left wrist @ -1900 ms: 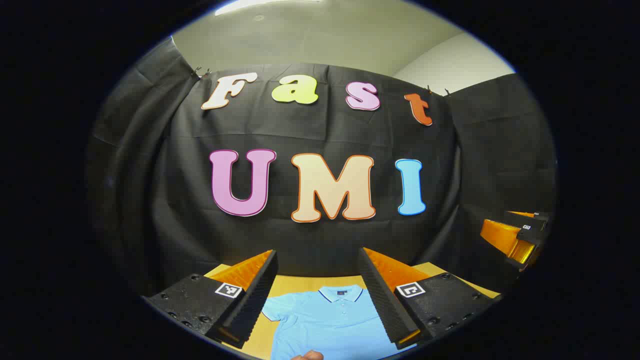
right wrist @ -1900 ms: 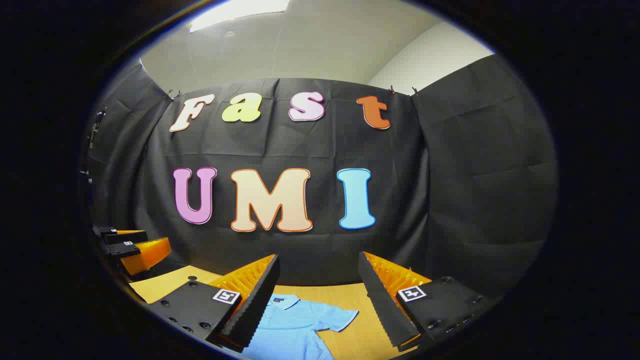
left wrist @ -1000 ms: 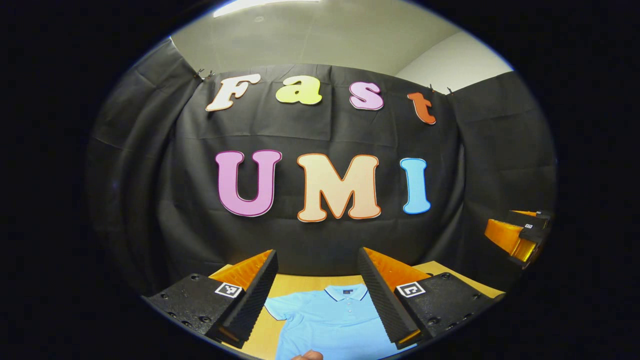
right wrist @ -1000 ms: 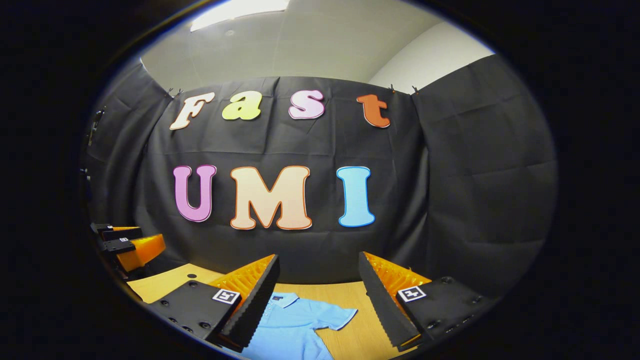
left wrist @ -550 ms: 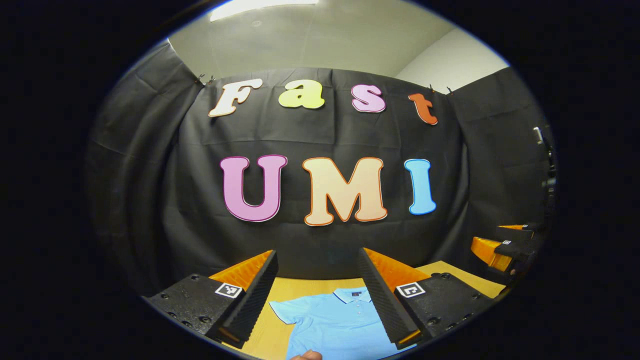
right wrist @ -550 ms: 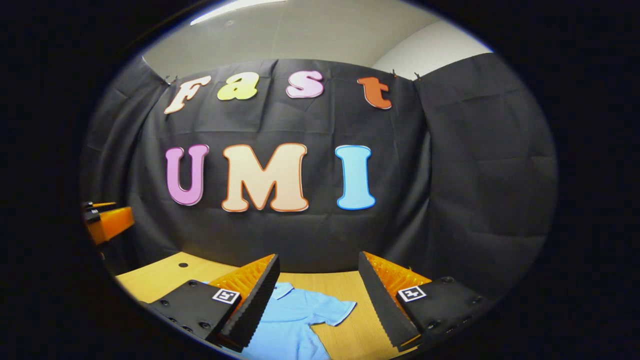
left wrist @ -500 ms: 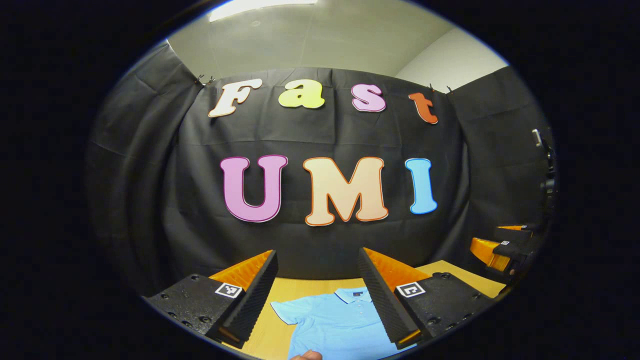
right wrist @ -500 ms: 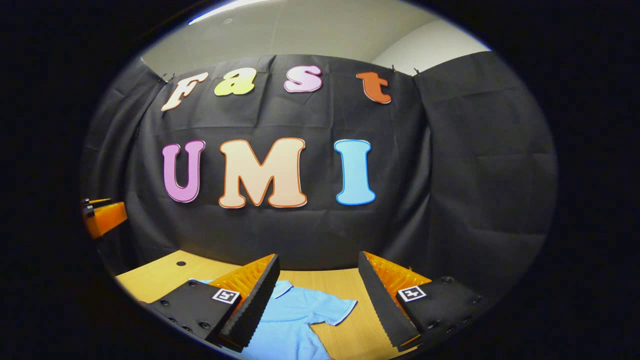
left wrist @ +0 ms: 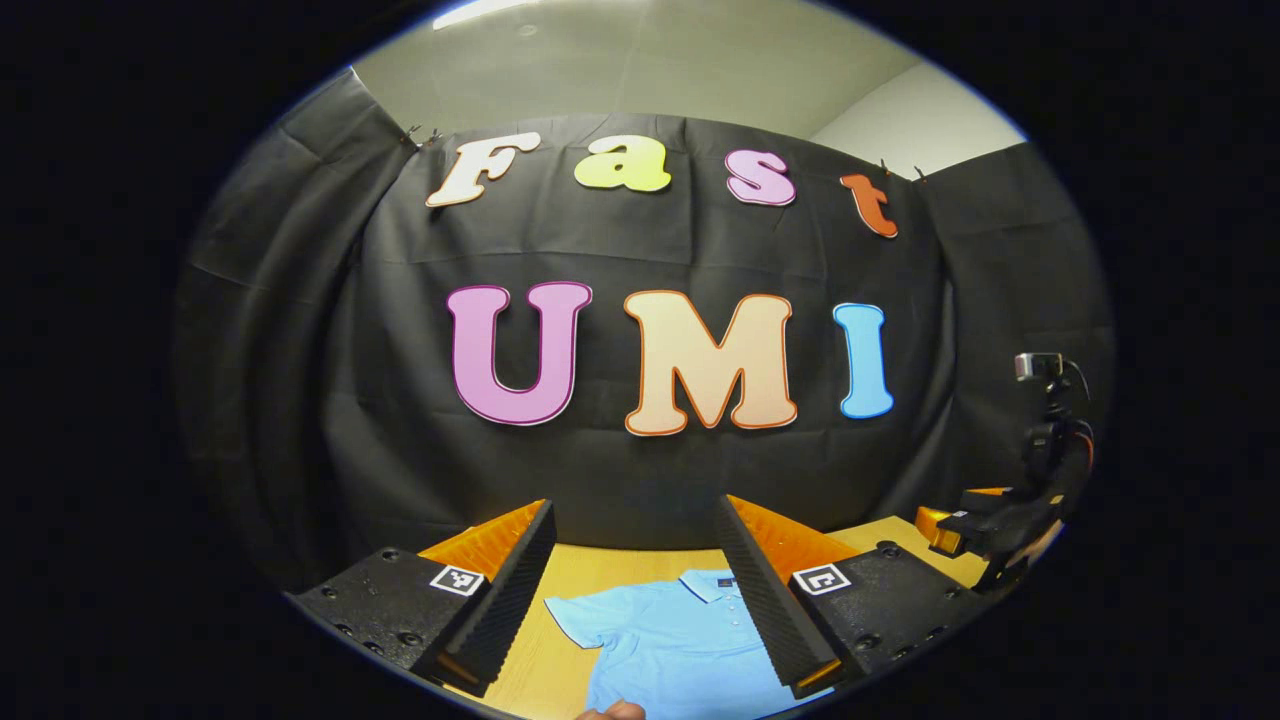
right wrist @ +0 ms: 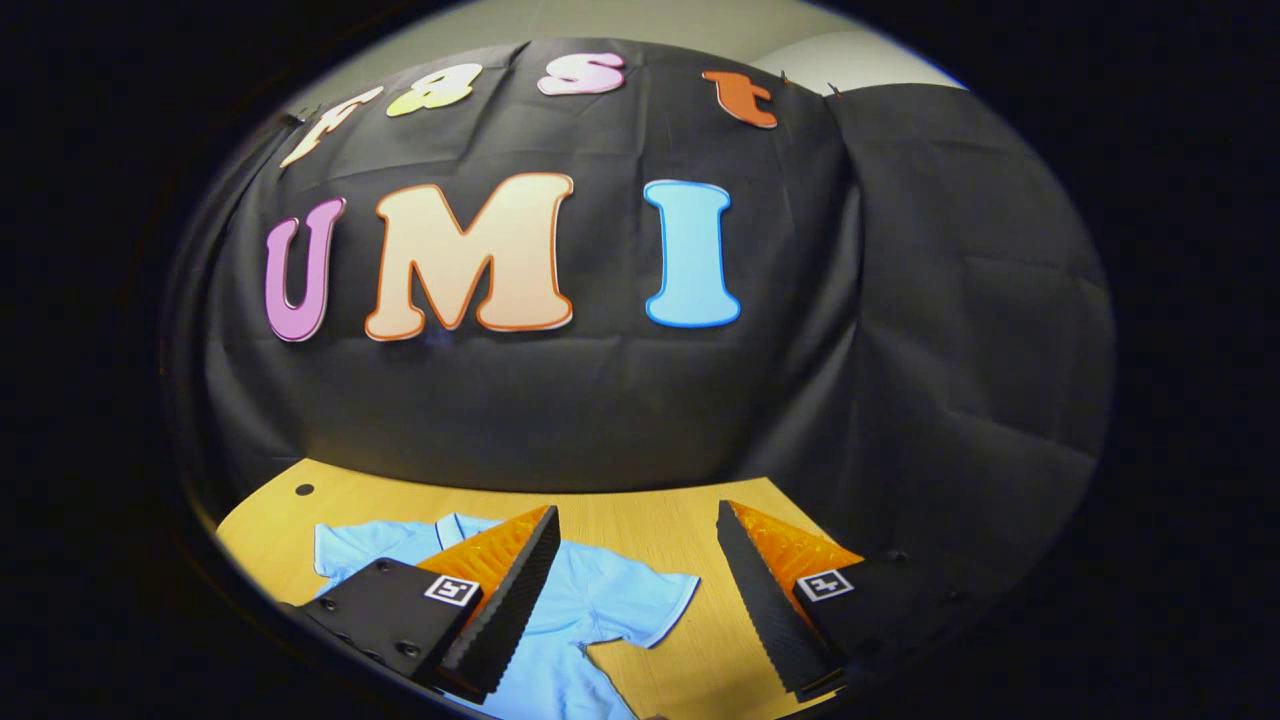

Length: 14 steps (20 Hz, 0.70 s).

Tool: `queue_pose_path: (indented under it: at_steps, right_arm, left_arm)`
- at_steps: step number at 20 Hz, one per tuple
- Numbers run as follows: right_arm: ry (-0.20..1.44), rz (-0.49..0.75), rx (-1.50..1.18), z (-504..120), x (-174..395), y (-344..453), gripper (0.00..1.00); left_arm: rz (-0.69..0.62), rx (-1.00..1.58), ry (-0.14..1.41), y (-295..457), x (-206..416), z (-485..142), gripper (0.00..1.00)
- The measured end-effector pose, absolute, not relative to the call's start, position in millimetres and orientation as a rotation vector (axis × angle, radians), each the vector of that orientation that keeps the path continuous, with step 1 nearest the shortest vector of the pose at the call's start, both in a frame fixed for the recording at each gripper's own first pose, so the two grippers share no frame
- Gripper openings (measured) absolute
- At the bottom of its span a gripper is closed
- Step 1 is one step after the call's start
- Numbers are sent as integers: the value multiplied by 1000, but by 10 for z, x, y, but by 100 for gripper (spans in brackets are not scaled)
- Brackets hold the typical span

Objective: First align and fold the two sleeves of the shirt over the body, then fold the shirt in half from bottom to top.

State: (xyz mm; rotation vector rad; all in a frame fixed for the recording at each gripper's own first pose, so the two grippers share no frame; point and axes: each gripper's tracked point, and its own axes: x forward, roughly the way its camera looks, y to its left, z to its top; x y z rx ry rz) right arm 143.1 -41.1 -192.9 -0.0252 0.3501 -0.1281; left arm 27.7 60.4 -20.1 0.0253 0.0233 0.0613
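A light blue polo shirt (left wrist: pixel 670 640) lies flat on the wooden table (left wrist: pixel 570 570), collar toward the black wall, both short sleeves spread out. In the left gripper view my left gripper (left wrist: pixel 635 590) hangs open above the shirt's collar and its left sleeve (left wrist: pixel 575 620). In the right gripper view my right gripper (right wrist: pixel 640 600) stands open above the shirt (right wrist: pixel 590 600), with the right sleeve (right wrist: pixel 650 610) between its fingers. Neither gripper touches the cloth. The right gripper (left wrist: pixel 965 525) also shows at the far right of the left gripper view.
The black cloth wall closes the table's far side. A small round hole (right wrist: pixel 304 490) marks the tabletop near its far left corner. Bare wood (right wrist: pixel 700 520) lies beyond the shirt. A fingertip (left wrist: pixel 612 711) shows at the bottom edge of the left gripper view.
The right gripper has tipped downward and dropped lower, so more table and shirt show in its view. The left gripper has drifted slightly left. Both stay open.
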Motion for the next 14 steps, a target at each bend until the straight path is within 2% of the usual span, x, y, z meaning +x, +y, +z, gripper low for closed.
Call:
queue_pose_path:
  at_steps: [6, 14]
  right_arm:
    - [458, -199, -25, -2607, 1769, -613, 100]
    - [657, -271, -18, -3624, 1914, -864, 99]
  left_arm:
    - [70, 44, 33, 789, 410, -254, 96]
    - [102, 76, 73, 1035, 597, -403, 96]
